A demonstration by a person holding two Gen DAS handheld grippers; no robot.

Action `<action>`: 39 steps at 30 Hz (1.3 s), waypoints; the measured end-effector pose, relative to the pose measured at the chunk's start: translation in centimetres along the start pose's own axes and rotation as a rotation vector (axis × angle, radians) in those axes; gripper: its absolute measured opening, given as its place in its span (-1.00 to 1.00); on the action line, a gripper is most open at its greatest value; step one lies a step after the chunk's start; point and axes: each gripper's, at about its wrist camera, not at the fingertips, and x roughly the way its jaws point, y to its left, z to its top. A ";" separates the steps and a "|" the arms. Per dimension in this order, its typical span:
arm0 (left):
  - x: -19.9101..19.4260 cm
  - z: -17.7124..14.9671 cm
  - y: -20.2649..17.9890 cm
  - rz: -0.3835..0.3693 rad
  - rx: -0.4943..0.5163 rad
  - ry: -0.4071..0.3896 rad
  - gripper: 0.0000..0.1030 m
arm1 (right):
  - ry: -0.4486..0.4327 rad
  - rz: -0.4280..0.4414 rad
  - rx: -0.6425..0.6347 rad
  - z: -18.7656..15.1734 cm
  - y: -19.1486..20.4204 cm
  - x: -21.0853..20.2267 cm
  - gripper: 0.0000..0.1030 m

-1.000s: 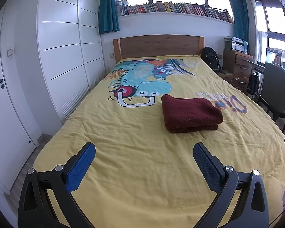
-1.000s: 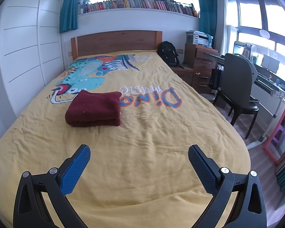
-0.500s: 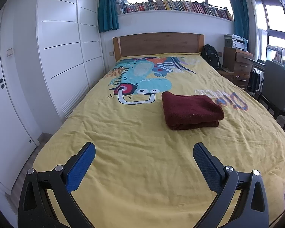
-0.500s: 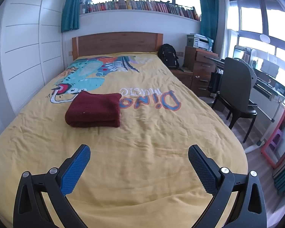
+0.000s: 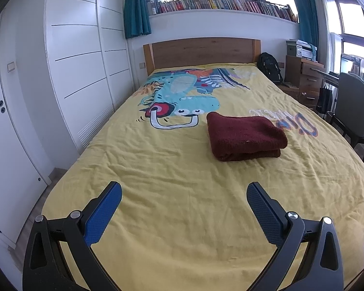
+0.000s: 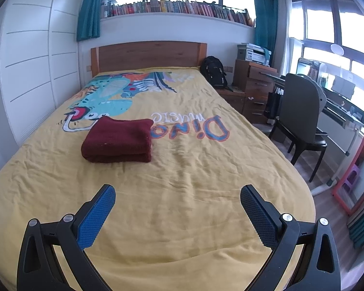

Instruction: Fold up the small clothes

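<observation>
A dark red garment (image 5: 245, 135) lies folded into a neat rectangle on the yellow bed cover (image 5: 177, 179), beside the printed dinosaur. In the right wrist view the same folded garment (image 6: 119, 139) sits left of centre. My left gripper (image 5: 184, 190) hangs open above the foot end of the bed, well short of the garment, with nothing between its blue pads. My right gripper (image 6: 177, 192) is likewise open and empty, held back from the garment over the yellow cover (image 6: 194, 169).
White wardrobe doors (image 5: 80, 55) line the left side of the bed. A wooden headboard (image 5: 203, 51) stands at the far end. To the right are a black chair (image 6: 301, 111), a wooden drawer unit (image 6: 257, 89), a black backpack (image 6: 213, 72) and a desk by the windows.
Both grippers have pulled slightly back and tilted, so the folded garment sits a little further off in each view. The garment itself has not moved and both grippers stay open.
</observation>
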 end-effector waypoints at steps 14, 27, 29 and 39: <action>1.2 -0.7 0.2 0.009 0.014 0.026 0.97 | 0.009 0.004 0.004 -0.2 -0.3 0.7 1.00; 2.6 -0.9 0.2 0.022 0.022 0.052 0.97 | 0.033 0.005 0.018 -0.7 -0.8 2.5 1.00; 2.7 -0.8 0.2 0.021 0.022 0.053 0.97 | 0.037 0.004 0.022 -0.7 -0.8 2.8 1.00; 3.8 -1.0 -0.1 0.005 0.037 0.064 0.97 | 0.062 -0.001 0.032 -0.8 -0.9 4.4 1.00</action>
